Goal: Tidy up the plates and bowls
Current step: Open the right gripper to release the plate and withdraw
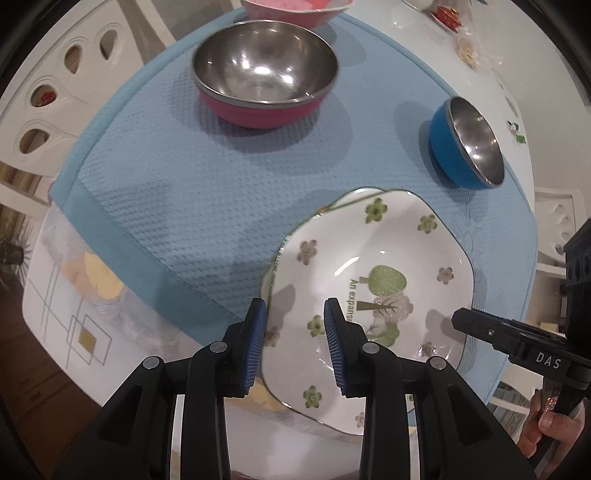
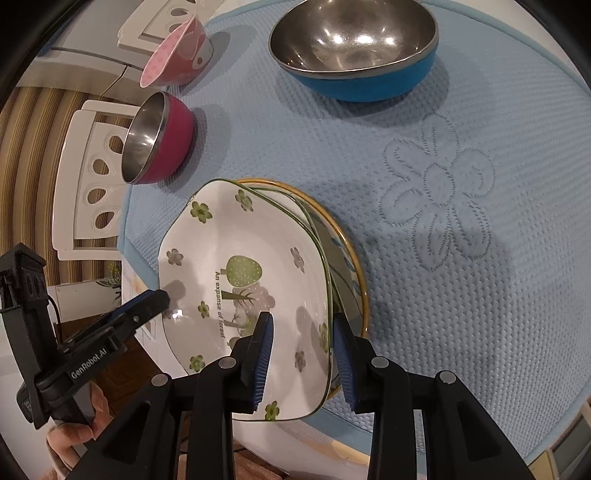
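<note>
Left wrist view: the left tool (image 1: 294, 314) points steeply down over the near-left rim of the forest plate (image 1: 373, 280), a white squarish dish with green trees and flowers. Its jaws stand partly spread with the rim between them; one blue pad lies outside the edge, the other over the inside, and neither looks pressed on the china. The plate sits partly on the blue mat (image 1: 177, 206) and partly over the mat's near edge above the table (image 1: 74, 314). Further back on the mat stand the pink steel bowl (image 1: 264, 74) and the blue steel bowl (image 1: 467, 142), well apart from the plate, with a pink dotted bowl (image 1: 295, 11) at the far edge. The right tool (image 1: 465, 317) reaches in at the plate's right side.

Right wrist view: the right tool (image 2: 303, 328) straddles the opposite rim, jaws likewise partly spread, no firm pinch visible. Here the forest plate lies tilted on a yellow-rimmed plate (image 2: 351, 280) beneath it, off-centre.

The step in hand looks like seating the upper plate squarely on the lower one. To do that well, both tools should close on the rim together before any lift, keep the plate level, shift it toward the mat's middle until the rims line up, and lower it gently; a one-sided grip risks tipping it or dragging china over china.
</note>
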Demonstrator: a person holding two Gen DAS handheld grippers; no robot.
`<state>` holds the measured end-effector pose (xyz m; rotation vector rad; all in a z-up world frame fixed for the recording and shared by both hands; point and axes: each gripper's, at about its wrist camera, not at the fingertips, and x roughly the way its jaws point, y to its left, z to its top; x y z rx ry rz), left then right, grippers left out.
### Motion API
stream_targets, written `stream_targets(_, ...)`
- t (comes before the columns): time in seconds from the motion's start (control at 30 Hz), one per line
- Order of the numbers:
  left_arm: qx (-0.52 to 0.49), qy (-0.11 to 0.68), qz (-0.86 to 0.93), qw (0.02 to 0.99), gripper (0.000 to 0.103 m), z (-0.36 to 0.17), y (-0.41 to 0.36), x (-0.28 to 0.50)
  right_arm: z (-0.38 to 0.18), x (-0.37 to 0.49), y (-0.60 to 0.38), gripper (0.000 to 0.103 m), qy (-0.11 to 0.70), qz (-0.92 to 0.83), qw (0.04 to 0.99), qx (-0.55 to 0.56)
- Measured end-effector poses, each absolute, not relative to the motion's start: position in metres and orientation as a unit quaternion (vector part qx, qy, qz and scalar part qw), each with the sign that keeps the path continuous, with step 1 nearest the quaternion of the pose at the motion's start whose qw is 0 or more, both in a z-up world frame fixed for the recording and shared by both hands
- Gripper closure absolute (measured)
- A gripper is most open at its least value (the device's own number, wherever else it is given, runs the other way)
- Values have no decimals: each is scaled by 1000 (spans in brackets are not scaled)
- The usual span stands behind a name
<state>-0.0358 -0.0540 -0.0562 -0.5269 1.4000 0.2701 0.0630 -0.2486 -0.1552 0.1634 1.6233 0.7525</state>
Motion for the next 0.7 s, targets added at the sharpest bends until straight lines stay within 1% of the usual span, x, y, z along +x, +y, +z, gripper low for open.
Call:
stream_targets(0.07, -240, 634, 131, 723, 73, -54, -48, -39, -154, 62, -248, 70, 707, 327, 624, 66)
stream_targets(0.1, -239, 635, 136, 722, 69, -54, -47, -40, -153, 63, -249, 70, 707, 326, 625, 63)
stream_targets(0.23, -250, 640, 153, 710, 68, -56, -31, -43, -148, 64, -249, 66, 706, 315, 633, 47)
stream_targets(0.3, -261, 641, 158, 704, 66, -55, -22, -44, -142, 66, -252, 59, 701, 316, 637, 45)
stream_targets(0.33, -269, 641, 164, 700, 65, -55, -14, -46, -137, 67, -254, 48, 697, 321, 640, 45)
stream_targets(0.37, -276, 638, 170, 698, 65, -52, -8, -48, -133, 68, -255, 39, 694, 324, 641, 43)
stream_targets(0.43, -292, 627, 186, 698, 64, -46, 6, -51, -125, 70, -258, 33, 689, 331, 643, 42)
stream_targets(0.47, -295, 624, 190, 698, 61, -43, 7, -52, -121, 71, -259, 33, 688, 336, 642, 41)
stream_targets(0.53, -304, 610, 200, 704, 44, -31, 20, -54, -111, 73, -260, 33, 682, 350, 641, 40)
stream_targets(0.67, -302, 580, 204, 728, 35, 1, 44, -53, -89, 82, -250, 33, 675, 368, 638, 49)
stream_targets(0.7, -297, 577, 203, 733, 31, 7, 50, -50, -81, 84, -246, 33, 672, 373, 637, 59)
